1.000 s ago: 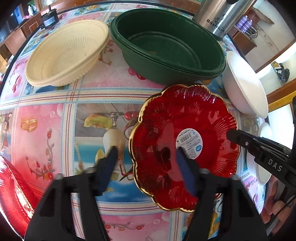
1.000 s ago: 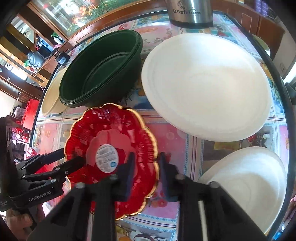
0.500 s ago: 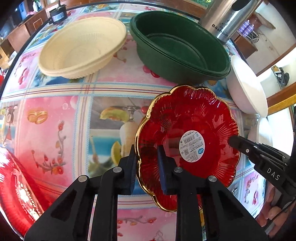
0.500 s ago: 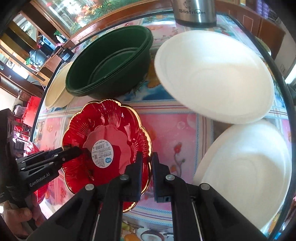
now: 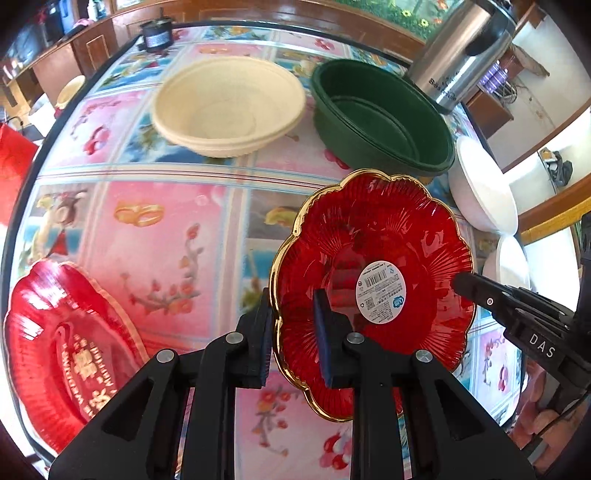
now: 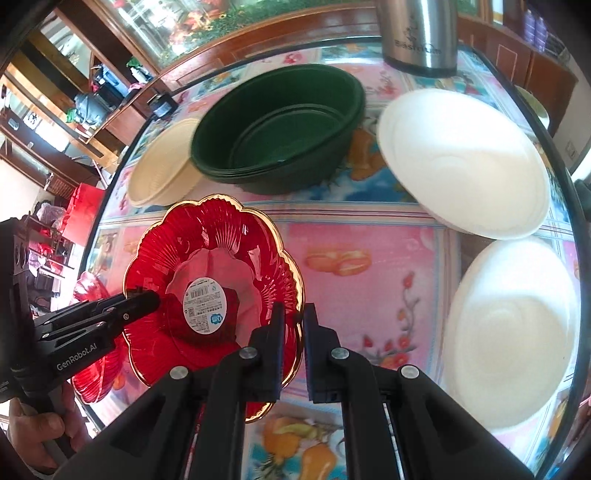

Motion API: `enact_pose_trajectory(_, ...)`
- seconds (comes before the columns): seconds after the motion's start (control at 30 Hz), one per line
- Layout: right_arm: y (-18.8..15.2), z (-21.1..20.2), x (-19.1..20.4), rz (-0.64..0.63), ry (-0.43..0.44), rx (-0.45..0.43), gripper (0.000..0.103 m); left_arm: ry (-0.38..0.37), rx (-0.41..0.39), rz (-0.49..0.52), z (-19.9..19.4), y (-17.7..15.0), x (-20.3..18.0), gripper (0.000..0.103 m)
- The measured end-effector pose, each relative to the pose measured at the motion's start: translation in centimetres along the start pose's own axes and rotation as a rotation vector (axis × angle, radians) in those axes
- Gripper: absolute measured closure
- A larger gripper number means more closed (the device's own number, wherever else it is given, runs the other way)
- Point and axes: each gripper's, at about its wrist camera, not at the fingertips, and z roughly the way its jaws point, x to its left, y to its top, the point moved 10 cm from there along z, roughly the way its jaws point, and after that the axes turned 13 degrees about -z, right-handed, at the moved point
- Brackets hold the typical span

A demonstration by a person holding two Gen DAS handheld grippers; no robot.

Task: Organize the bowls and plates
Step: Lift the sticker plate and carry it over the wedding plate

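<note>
A red gold-rimmed scalloped glass plate (image 5: 373, 258) with a white barcode sticker is held above the table. My left gripper (image 5: 293, 328) is shut on its left rim. My right gripper (image 6: 294, 336) is shut on its opposite rim; the plate also shows in the right wrist view (image 6: 218, 266). Stacked green bowls (image 5: 384, 118) and stacked cream bowls (image 5: 225, 107) stand at the back. White bowls (image 6: 461, 162) (image 6: 513, 332) sit at the right. Another red plate (image 5: 66, 343) with gold lettering lies at the left.
A steel thermos (image 5: 458, 55) stands at the back right beside the green bowls. A small dark jar (image 5: 157, 31) sits at the far edge. The round table (image 5: 155, 229) has a colourful glossy cover and a dark rim.
My left gripper has closed on the red plate's rim. Both grippers have lifted the plate off the table, and the views have drawn back, showing the second red plate at left.
</note>
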Motion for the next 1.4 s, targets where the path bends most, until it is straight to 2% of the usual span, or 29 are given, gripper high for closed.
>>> enact_pose_trajectory(0.57,1.8,-0.1,8.9,-0.118,0.033,-0.025,0.096,0.007,-0.077,-0.088,-6.5,-0.4,8.4,0.083)
enact_pose_trajectory(1.07,2.1,0.0,13.2,-0.177,0.041,-0.024,0.096,0.016,-0.095,-0.127,-8.6,-1.0,12.0,0.083)
enact_pose_trajectory(1.4,2.5,1.5,16.8,-0.222,0.068,-0.006,0.095,0.043,-0.1,-0.169,-9.5,-1.5,16.1,0.083)
